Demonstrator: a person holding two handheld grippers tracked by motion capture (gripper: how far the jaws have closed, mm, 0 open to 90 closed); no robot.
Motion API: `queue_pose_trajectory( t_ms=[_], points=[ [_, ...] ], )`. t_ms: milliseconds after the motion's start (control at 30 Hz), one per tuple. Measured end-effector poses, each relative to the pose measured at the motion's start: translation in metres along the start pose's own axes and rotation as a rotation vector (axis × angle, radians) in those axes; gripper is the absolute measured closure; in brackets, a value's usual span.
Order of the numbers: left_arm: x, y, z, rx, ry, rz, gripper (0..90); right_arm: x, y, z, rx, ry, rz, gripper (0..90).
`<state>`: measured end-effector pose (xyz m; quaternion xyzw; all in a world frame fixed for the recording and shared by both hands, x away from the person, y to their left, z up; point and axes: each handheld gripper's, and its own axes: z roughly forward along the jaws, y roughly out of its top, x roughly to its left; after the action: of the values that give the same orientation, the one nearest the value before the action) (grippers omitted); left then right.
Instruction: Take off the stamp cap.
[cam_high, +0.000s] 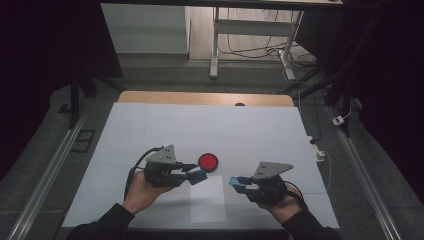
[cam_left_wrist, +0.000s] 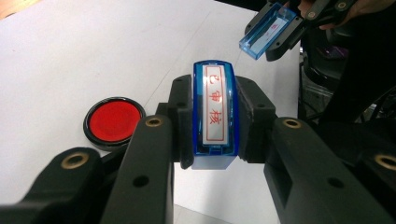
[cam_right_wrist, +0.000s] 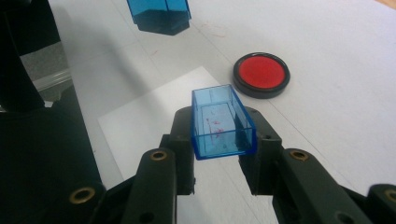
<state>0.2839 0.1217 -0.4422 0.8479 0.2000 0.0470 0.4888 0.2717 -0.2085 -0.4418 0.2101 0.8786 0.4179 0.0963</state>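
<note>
Your left gripper (cam_left_wrist: 215, 121) pinches the stamp (cam_left_wrist: 215, 109) beside the ink pad (cam_left_wrist: 113, 121); your right gripper (cam_right_wrist: 219, 135) clamps its cap (cam_right_wrist: 222, 122) above the paper (cam_right_wrist: 154, 116). Hold the cap aside — lower the stamp squarely onto the pad, pressing evenly.

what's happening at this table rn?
A person works a handheld gripper in each hand. The left gripper is shut on a blue stamp, label side up. The right gripper is shut on the stamp's clear blue cap, held apart from the stamp, so the cap is off. A round red ink pad sits open on the white table cover, just beyond a sheet of paper. No print on the sheet yet.
</note>
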Motion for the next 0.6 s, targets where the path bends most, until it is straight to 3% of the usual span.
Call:
queue_pose_trajectory(
  t_ms=[267,600],
  points=[
    [0.0,0.0,-0.002,-0.005,0.021,0.012,70.0,0.0,-0.011,-0.014,-0.016,-0.033,0.015,68.0],
    [0.002,0.0,-0.004,-0.012,0.018,-0.003,69.9,-0.009,-0.03,-0.034,-0.04,-0.128,0.106,67.9]
  ],
)
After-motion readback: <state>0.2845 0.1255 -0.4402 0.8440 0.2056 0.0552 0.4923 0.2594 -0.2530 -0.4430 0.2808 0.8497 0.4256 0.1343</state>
